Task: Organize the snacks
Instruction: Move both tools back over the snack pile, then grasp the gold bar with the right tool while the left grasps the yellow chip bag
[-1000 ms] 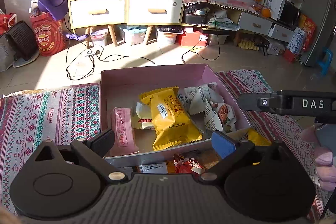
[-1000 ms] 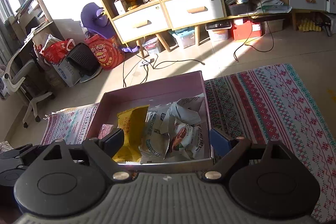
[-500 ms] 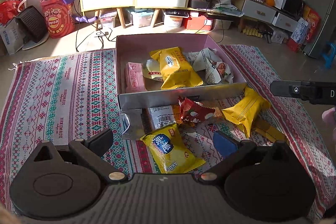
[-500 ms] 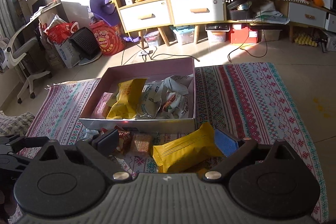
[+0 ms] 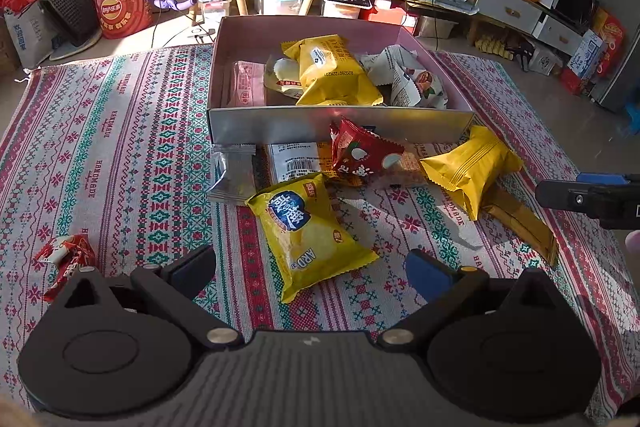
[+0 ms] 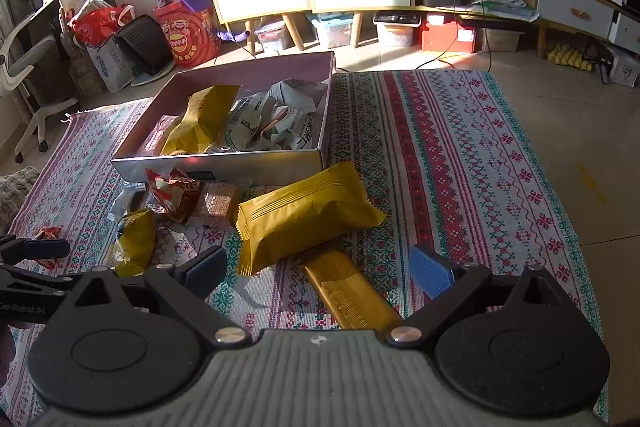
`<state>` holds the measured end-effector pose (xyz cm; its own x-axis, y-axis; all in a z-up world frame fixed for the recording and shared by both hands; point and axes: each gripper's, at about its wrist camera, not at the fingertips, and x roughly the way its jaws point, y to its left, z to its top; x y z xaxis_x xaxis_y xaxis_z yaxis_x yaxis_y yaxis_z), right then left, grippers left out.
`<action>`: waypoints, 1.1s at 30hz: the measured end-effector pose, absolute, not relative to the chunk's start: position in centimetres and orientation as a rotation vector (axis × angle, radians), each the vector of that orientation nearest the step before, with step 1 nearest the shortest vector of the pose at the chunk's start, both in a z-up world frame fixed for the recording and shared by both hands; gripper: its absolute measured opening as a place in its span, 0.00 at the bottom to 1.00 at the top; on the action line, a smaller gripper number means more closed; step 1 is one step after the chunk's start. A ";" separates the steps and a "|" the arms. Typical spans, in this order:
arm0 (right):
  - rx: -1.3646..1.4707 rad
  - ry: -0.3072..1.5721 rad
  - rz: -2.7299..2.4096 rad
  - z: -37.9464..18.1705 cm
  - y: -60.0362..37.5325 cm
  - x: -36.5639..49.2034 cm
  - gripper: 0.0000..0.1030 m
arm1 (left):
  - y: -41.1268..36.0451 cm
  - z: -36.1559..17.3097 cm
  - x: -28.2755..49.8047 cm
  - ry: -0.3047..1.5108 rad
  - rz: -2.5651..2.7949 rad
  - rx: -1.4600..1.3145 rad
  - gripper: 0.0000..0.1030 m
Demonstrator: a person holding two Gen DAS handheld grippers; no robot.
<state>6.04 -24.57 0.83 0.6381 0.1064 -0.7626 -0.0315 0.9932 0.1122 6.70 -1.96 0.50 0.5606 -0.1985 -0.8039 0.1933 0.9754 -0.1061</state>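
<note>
Snacks crowd the cloth ahead of both pairs of fingers; bare cloth lies to the outer sides.

Between the left gripper's (image 5: 310, 269) spread fingers lies a yellow chip bag (image 5: 308, 233), with a red packet (image 5: 362, 155) and the pink box's (image 5: 340, 125) near wall beyond it; left of the left finger the patterned cloth (image 5: 120, 147) is free apart from a small red wrapper (image 5: 64, 257). Between the right gripper's (image 6: 318, 265) spread fingers lie a yellow pillow pack (image 6: 308, 213) and a flat gold bar (image 6: 352, 293); right of the right finger the cloth is bare.
</note>
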 end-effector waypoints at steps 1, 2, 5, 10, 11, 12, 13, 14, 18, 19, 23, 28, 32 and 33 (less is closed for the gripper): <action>0.091 0.880 0.073 0.7 -24.7 6.0 0.94 | -2.0 0.4 6.7 0.948 -0.220 -0.014 1.00; 0.093 0.885 0.070 0.5 -25.0 5.9 0.94 | -2.1 0.3 6.8 0.949 -0.212 -0.018 1.00; 0.094 0.899 0.060 0.2 -25.5 5.7 0.94 | -2.6 -0.2 6.8 0.958 -0.190 -0.037 1.00; 0.079 0.930 0.043 -0.6 -25.9 5.8 0.94 | -3.1 -1.1 7.3 0.989 -0.136 -0.078 1.00; 0.075 0.937 0.044 -0.8 -26.0 5.9 0.94 | -3.2 -1.2 7.3 0.992 -0.125 -0.083 1.00; 0.070 0.943 0.044 -1.0 -26.0 5.9 0.94 | -3.3 -1.3 7.4 0.993 -0.117 -0.086 1.00; 0.062 0.951 0.045 -1.2 -25.9 5.9 0.94 | -3.3 -1.4 7.4 0.991 -0.108 -0.088 1.00; 0.051 0.959 0.046 -1.5 -25.9 6.0 0.94 | -3.4 -1.4 7.5 0.988 -0.101 -0.088 1.00; 0.005 0.987 0.048 -2.3 -25.5 6.2 0.94 | -3.8 -1.7 7.8 0.984 -0.078 -0.084 1.00; -0.008 0.994 0.044 -2.6 -25.4 6.2 0.94 | -3.9 -1.8 8.0 0.984 -0.075 -0.084 1.00; -0.035 1.015 0.038 -3.3 -25.2 6.3 0.90 | -3.9 -2.2 8.2 0.990 -0.071 -0.080 0.99; -0.065 1.025 0.066 -3.9 -24.6 6.2 0.82 | -3.4 -2.7 8.4 1.006 -0.081 -0.107 0.90; -0.068 1.013 0.106 -3.7 -23.9 6.0 0.73 | -3.1 -2.4 8.4 1.001 -0.092 -0.102 0.78; -0.071 1.008 0.114 -3.7 -23.7 5.9 0.70 | -3.0 -2.3 8.4 1.000 -0.093 -0.099 0.75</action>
<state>5.89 -23.71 -3.68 0.5279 0.0628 -0.8470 -0.1286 0.9917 -0.0066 8.36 -3.01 -2.31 0.5368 -0.1235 -0.8346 0.0328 0.9915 -0.1256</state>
